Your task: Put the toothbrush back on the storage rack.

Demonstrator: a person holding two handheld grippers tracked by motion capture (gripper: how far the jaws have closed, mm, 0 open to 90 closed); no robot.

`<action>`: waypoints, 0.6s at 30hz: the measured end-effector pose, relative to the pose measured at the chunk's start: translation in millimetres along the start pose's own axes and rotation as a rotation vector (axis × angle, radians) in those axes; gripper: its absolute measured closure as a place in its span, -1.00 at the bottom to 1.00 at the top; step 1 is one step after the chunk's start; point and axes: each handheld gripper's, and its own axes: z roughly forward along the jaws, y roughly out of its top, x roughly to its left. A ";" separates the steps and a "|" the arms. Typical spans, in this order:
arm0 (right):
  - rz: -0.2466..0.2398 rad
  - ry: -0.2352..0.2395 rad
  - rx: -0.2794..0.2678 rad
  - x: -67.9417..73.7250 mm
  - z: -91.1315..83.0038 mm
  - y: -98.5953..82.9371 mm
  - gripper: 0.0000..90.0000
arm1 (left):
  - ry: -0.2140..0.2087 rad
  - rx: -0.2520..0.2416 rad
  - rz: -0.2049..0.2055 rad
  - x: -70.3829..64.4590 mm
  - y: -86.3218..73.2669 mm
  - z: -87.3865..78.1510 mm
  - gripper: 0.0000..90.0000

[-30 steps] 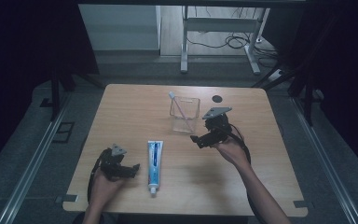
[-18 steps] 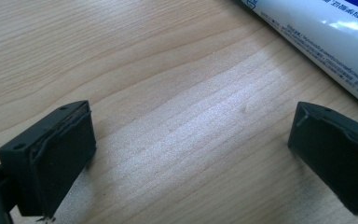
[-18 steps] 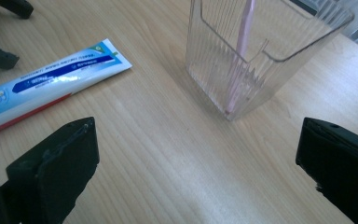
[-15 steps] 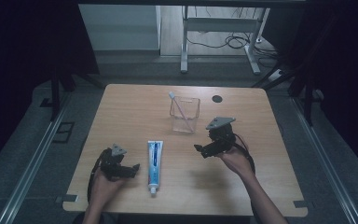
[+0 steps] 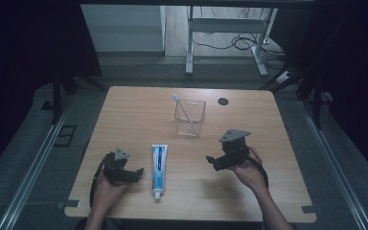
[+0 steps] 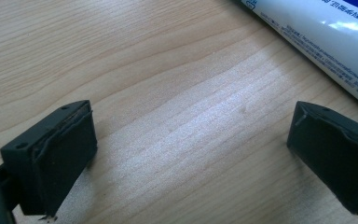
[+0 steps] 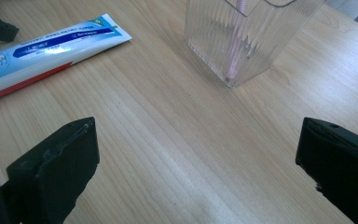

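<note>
Change: your right tongs (image 5: 214, 162) have pulled back from the clear holder (image 5: 189, 117) toward your edge of the table; your left tongs (image 5: 135, 174) have stayed put.
Surface: a pale wood-grain table (image 5: 124, 115), with grey floor and a metal frame beyond.
Left tongs: wide open, holding nothing, low over bare wood just beside the toothpaste tube (image 5: 158, 166).
Right tongs: wide open, empty, near the tube.
Far: a pink toothbrush (image 5: 182, 107) stands tilted in the holder.
</note>
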 end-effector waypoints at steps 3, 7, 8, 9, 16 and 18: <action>0.007 -0.003 -0.002 2.1 -1.8 -7.7 -1.00 | 0.000 -0.002 -0.002 -0.1 0.0 0.2 -0.97; 0.025 0.002 0.000 3.4 -2.0 -18.7 -1.00 | 0.000 0.002 0.003 0.2 0.0 0.0 -0.97; 0.025 0.001 0.001 3.5 -2.0 -20.9 -1.00 | 0.000 0.002 0.003 0.2 0.0 -0.1 -0.97; 0.025 0.001 0.001 3.5 -2.0 -20.9 -1.00 | 0.000 0.002 0.003 0.2 0.0 -0.1 -0.97; 0.046 -0.006 0.017 5.3 -4.6 -40.7 -1.00 | -0.001 -0.002 -0.001 -0.1 0.0 0.2 -0.97; 0.053 -0.010 0.020 5.4 -5.6 -46.5 -1.00 | -0.001 -0.002 -0.001 -0.1 0.0 0.2 -0.97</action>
